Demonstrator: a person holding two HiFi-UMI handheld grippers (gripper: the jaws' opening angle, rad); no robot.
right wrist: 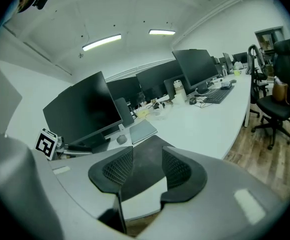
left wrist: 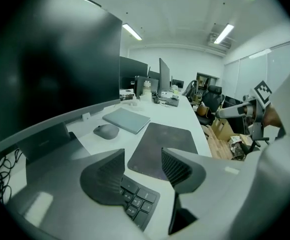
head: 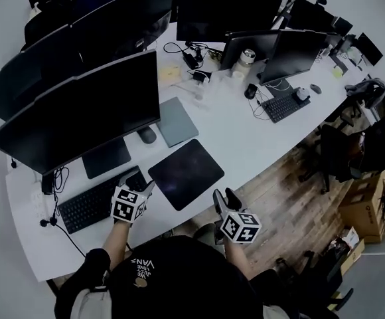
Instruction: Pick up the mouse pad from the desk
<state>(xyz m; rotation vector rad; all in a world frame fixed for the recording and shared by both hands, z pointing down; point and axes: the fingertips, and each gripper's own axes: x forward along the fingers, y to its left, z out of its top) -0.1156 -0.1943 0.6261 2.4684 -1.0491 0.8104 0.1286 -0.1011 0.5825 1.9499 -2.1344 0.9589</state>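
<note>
Beside mouse pad (head: 186, 173), keyboard (head: 89, 207), mouse (head: 147, 135), laptop (head: 177, 121)

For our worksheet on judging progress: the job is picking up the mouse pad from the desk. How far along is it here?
Done: nothing yet; the mouse pad lies flat on the desk. In hand: the left claw is open above the keyboard, the right claw open just off the desk edge by the pad, neither touching it. Left: grip the pad and lift it.
</note>
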